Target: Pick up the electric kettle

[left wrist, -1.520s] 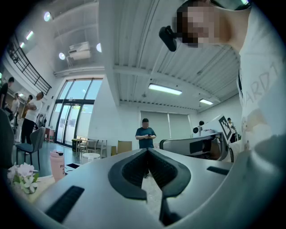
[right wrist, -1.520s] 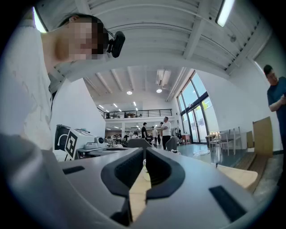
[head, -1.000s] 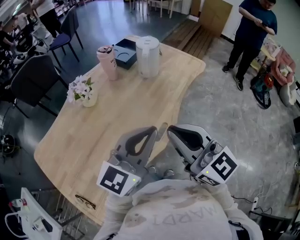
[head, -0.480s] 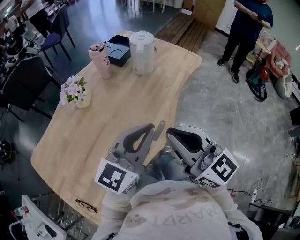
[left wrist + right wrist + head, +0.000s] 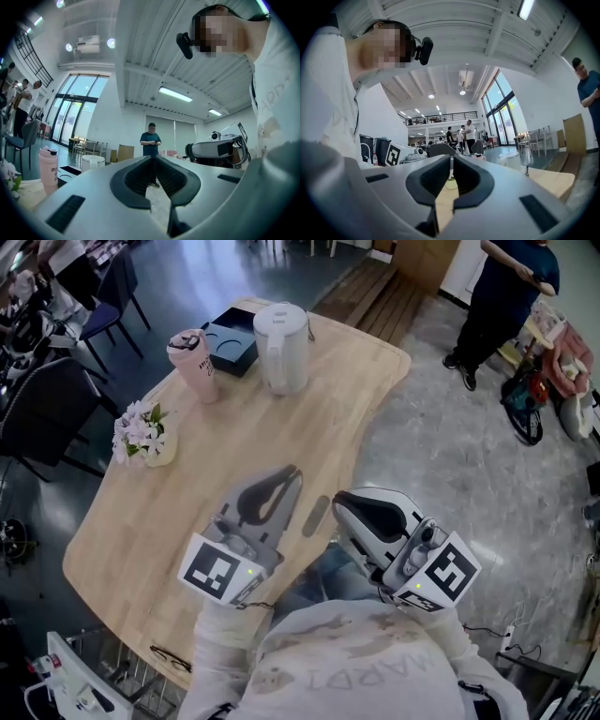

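The white electric kettle (image 5: 281,348) stands upright at the far end of the wooden table (image 5: 234,456); in the left gripper view the kettle (image 5: 92,162) shows small and far off at the left. My left gripper (image 5: 292,472) hangs over the near part of the tabletop, level, shut and empty, well short of the kettle. My right gripper (image 5: 339,507) is beside it at the table's right edge, jaws together with nothing between them. Seen close up, the left gripper (image 5: 153,158) and the right gripper (image 5: 451,160) both have their pads meeting.
A pink tumbler (image 5: 192,365) and a dark blue box (image 5: 230,338) stand left of the kettle. A small vase of flowers (image 5: 141,432) sits at the left edge, and glasses (image 5: 171,662) lie at the near edge. Chairs (image 5: 47,409) stand on the left; a person (image 5: 511,287) stands far right.
Both grippers have moved forward toward the table; the left one now hangs over the tabletop. Their jaws have stayed together.
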`<action>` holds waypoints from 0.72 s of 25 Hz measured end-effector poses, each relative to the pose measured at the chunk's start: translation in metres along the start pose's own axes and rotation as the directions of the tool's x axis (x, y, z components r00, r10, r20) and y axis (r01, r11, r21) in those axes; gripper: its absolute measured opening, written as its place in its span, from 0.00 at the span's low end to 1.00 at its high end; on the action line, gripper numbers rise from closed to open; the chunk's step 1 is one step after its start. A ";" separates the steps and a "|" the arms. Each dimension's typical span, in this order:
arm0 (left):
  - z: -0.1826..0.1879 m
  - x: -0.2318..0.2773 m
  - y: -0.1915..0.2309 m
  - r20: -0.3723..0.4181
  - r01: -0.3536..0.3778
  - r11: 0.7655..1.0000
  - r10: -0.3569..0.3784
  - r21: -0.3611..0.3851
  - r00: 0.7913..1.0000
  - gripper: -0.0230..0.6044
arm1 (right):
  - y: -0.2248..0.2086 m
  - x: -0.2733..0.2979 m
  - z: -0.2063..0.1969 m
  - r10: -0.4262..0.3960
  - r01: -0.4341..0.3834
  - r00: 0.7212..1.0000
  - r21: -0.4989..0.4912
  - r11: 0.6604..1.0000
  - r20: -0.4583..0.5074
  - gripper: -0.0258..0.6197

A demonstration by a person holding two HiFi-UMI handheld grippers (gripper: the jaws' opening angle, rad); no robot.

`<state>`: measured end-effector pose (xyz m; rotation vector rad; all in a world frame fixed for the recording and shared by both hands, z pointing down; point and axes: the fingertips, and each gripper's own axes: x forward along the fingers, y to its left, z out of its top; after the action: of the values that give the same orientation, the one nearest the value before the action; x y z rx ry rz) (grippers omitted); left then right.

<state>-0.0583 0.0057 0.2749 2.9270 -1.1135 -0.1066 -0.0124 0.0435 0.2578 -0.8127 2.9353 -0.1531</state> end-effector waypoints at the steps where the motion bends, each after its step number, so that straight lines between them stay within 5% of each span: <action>1: -0.002 0.006 0.005 -0.004 0.001 1.000 -0.001 -0.002 1.000 0.06 | -0.007 0.002 0.000 0.005 -0.005 1.000 0.003 1.000 -0.002 0.09; 10: -0.023 0.057 0.045 -0.050 -0.004 1.000 0.004 -0.003 0.999 0.07 | -0.064 0.022 0.000 0.043 -0.042 0.999 0.022 0.999 -0.019 0.09; 18: -0.043 0.086 0.086 -0.097 -0.010 1.000 0.010 0.001 0.995 0.20 | -0.103 0.038 -0.003 0.061 -0.060 0.998 0.037 0.998 -0.033 0.09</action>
<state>-0.0482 -0.1162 0.3158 2.8920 -1.1138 0.0357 0.0066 -0.0637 0.2711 -0.7228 2.9759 -0.2168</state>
